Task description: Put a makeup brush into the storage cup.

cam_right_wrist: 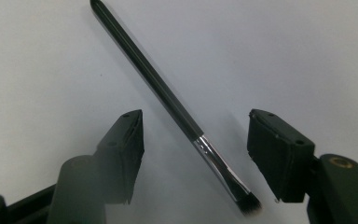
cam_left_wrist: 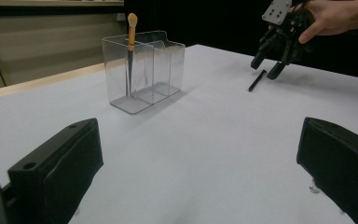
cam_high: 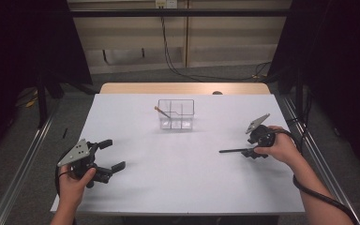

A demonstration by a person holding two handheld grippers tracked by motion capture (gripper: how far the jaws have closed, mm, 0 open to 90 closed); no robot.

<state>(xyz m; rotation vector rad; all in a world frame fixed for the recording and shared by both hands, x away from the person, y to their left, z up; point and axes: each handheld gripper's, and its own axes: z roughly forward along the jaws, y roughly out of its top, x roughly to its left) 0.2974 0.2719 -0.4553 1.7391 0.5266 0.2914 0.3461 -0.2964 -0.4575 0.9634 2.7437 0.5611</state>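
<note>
- Right tool (cam_right_wrist: 193, 154) hangs over a black brush (cam_right_wrist: 168, 100), jaws half spread on either side, pads clear of it.
- Brush lies flat on the white counter (cam_high: 178, 164).
- Left tool (cam_high: 115, 154) rests wide open, holding nothing.

No readable text, label, brand, number or sign appears anywhere.

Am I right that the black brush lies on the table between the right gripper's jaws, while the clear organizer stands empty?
Not quite: the clear organizer holds an upright orange-tipped brush, as the left gripper view shows. The black brush does lie between the right gripper's jaws.
</note>
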